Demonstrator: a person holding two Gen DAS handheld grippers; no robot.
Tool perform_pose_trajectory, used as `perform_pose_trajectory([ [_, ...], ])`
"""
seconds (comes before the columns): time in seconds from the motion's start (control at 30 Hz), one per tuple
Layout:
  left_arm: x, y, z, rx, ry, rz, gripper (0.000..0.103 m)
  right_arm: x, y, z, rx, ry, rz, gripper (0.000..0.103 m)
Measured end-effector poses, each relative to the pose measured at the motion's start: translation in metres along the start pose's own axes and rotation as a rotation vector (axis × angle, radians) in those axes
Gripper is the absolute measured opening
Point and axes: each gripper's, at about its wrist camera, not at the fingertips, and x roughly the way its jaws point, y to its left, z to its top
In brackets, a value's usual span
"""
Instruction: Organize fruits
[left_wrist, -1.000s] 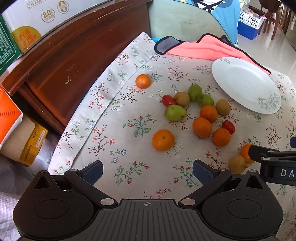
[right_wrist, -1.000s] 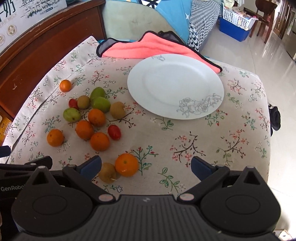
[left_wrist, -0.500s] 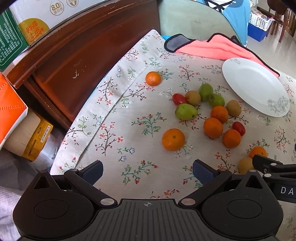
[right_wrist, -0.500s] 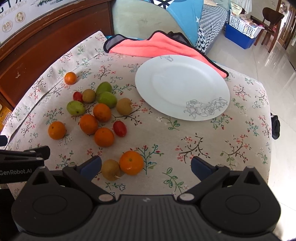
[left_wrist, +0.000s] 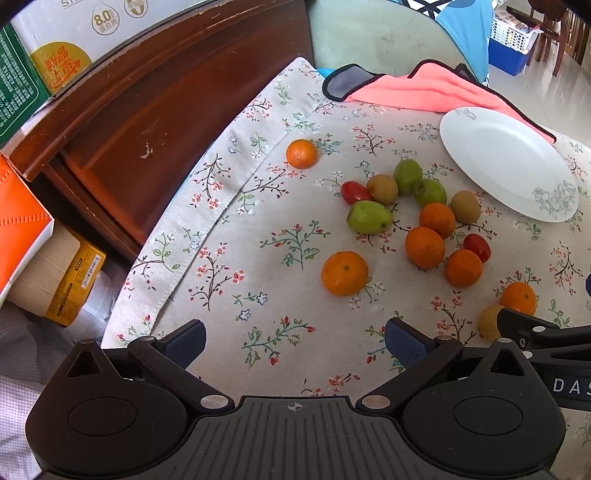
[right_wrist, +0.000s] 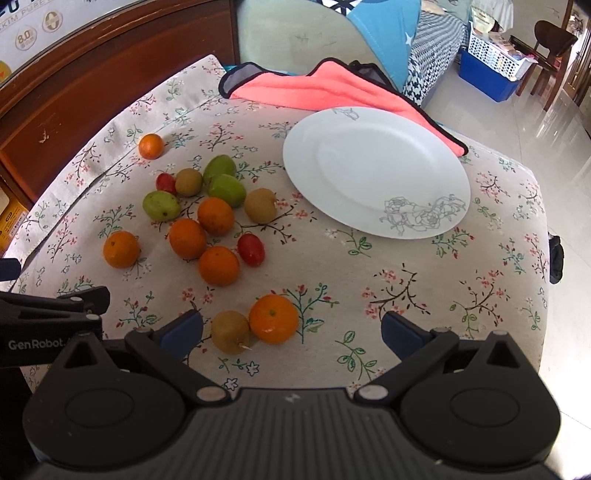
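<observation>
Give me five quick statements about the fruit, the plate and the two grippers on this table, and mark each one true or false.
1. The white plate has no fruit on it. True.
2. The right gripper is shut on an orange. False: its jaws are open and hold nothing; the nearest orange lies on the tablecloth ahead of it.
3. A brown kiwi lies right beside that nearest orange. True.
4. The left gripper is open and empty. True.
5. The pink cloth covers the pile of fruit. False: it lies at the far edge, partly under the plate.
</observation>
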Motion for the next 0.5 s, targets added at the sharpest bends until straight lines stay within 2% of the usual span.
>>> perform_pose_trajectory([
  [0.5, 0.0002, 0.0028, -0.0017, -0.010, -0.008, -0.016, 0.103, 0.0001, 0.0017, -0.0007, -0.010, -0.007, 0.007, 0.102],
])
